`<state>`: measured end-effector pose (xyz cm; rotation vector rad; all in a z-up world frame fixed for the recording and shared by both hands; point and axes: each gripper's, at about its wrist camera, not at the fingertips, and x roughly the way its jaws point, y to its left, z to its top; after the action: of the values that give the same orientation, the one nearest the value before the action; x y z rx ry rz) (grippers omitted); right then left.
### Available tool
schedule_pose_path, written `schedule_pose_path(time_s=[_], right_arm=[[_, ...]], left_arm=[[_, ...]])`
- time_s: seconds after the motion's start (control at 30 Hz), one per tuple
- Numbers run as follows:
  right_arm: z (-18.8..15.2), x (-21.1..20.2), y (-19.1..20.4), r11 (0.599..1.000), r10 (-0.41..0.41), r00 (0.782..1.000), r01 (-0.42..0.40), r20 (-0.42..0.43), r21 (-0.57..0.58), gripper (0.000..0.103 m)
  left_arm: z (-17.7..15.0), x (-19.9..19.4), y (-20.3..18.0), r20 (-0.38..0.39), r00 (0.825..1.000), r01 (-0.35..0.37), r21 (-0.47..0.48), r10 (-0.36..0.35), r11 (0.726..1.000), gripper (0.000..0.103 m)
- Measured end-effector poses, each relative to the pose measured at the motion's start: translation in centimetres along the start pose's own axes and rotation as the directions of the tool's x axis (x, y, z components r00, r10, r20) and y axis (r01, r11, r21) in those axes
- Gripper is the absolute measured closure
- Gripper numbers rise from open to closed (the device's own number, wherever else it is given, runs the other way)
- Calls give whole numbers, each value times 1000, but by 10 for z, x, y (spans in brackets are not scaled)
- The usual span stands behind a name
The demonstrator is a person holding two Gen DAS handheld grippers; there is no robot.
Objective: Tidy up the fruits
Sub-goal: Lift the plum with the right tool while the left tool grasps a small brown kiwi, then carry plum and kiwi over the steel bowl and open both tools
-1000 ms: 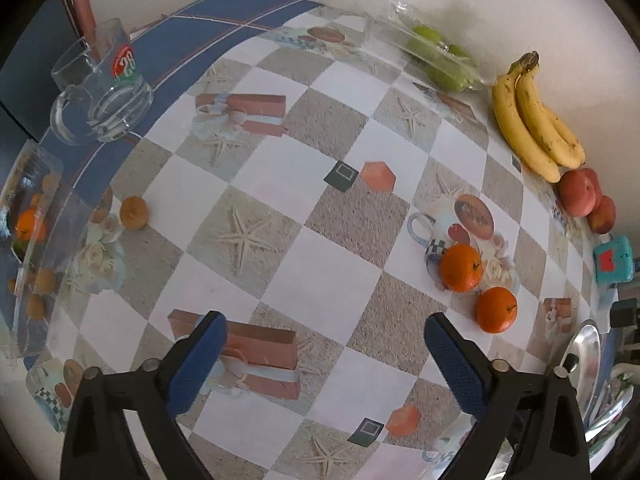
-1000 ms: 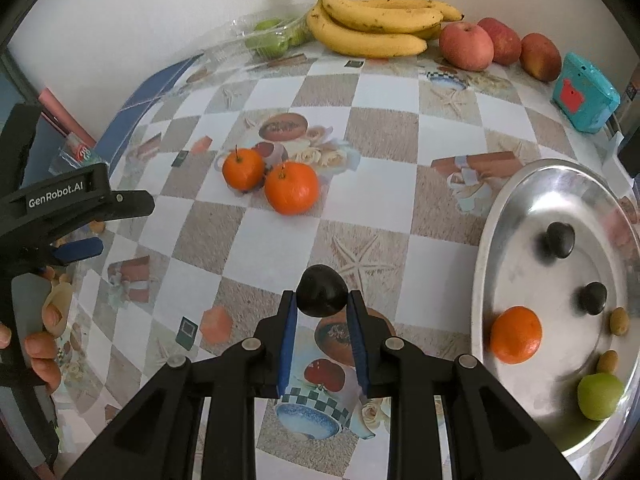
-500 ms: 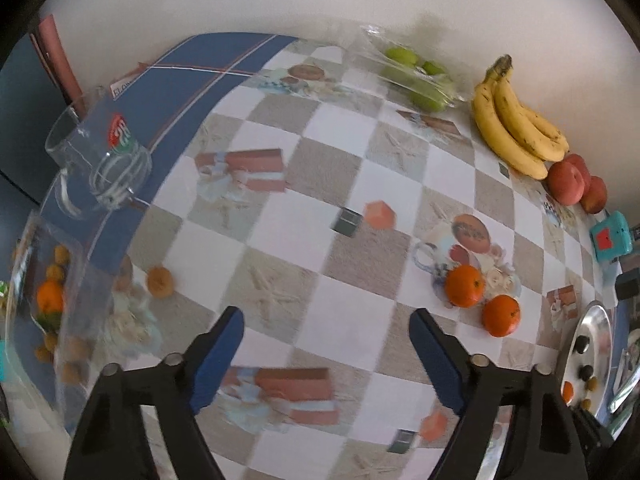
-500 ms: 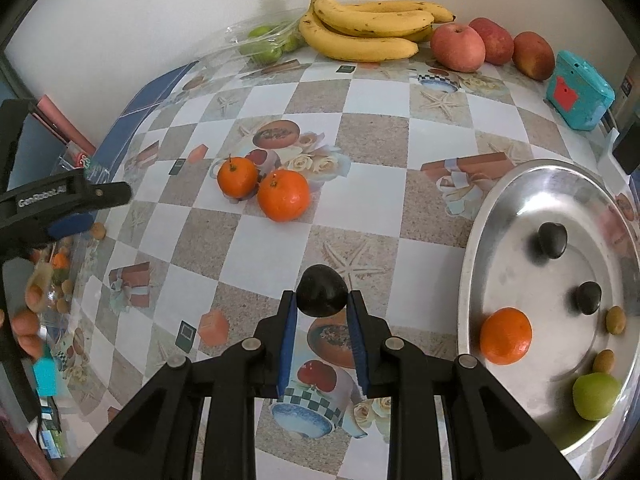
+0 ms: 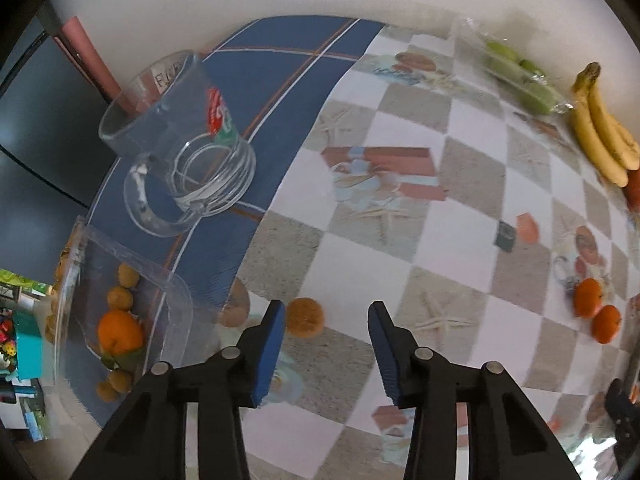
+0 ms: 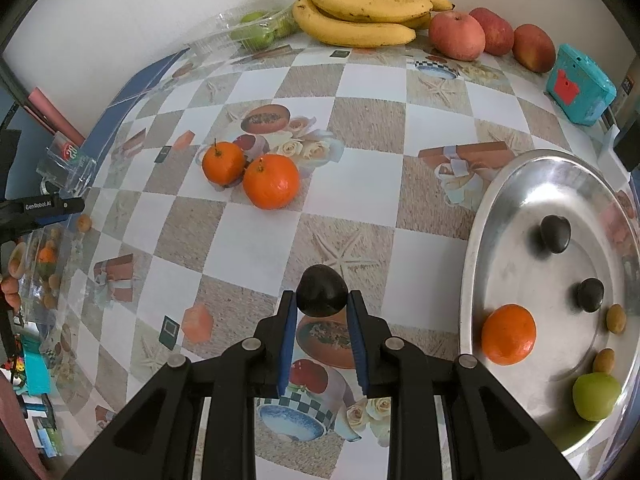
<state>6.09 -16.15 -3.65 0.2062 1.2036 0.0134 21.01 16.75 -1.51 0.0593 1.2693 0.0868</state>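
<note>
left gripper [image 5: 326, 322] open by small brown fruit [image 5: 305, 317]; right gripper [image 6: 322, 308] clamps dark fruit [image 6: 322, 295]; metal tray [image 6: 480, 240] beside

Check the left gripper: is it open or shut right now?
Open. The left gripper has its blue pads apart with nothing between them, and the small brown fruit lies on the table just beyond.

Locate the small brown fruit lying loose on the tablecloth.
In the left wrist view, the small brown fruit lies just ahead of the open left hand-held gripper, right of the clear container.
</note>
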Motion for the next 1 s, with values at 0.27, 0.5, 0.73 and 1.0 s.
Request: schedule_pose_path(time_s=[0.27,0.5,0.73,1.0], right_arm=[[0,4,-1,1000,-11,1000,11,-10,0,77],[1,3,-1,1000,-5,1000,5,-10,2,77],[1,-3,-4,1000,9,1000,-9,2,13,77],[5,-21,-19,996,44,998,-46,35,70,77]], left_arm=[[0,15,6,-14,1000,-24,-23,24,999,76],[0,15,9,-15,1000,-13,-37,12,999,79],[-9,3,7,-8,999,32,-68,-32,997,79],[-11,-28,-44,6,989,149,-45,-149,988,79]])
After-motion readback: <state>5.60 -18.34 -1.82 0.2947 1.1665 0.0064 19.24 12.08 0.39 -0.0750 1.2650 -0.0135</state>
